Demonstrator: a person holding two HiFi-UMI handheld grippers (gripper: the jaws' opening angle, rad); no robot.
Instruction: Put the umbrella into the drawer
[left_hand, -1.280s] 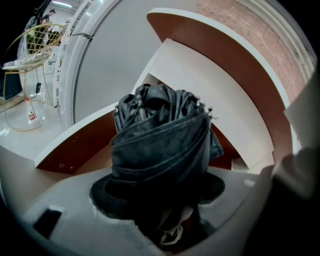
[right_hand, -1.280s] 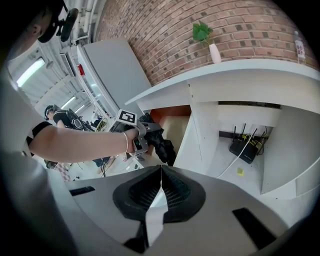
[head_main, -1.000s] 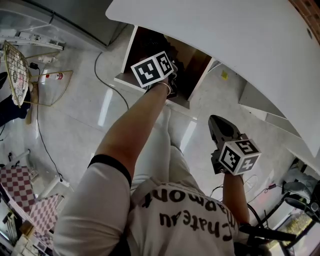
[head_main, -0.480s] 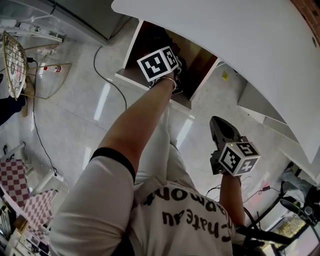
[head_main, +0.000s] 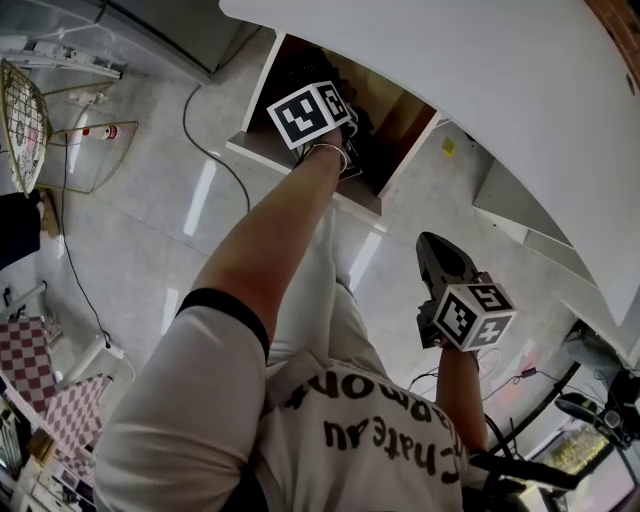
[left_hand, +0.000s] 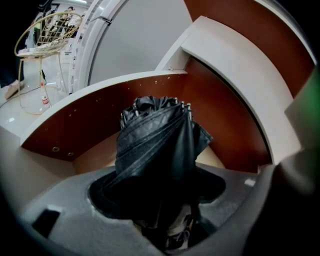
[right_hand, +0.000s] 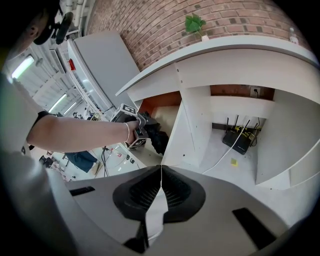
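Umbrella (left_hand: 155, 140): black, folded, clamped between the left tongs (left_hand: 165, 202), its far end pointing forward and down into the open drawer (left_hand: 95, 112). That end sits past the drawer's front edge, over the wooden floor; whether it touches the floor, cannot tell. The steep angle likely lets it slide in lengthwise beneath the white table (head_main: 450, 60). Right tongs (right_hand: 160, 175) pressed together, empty, held near the body, well apart from the drawer. Probably not needed for this step.
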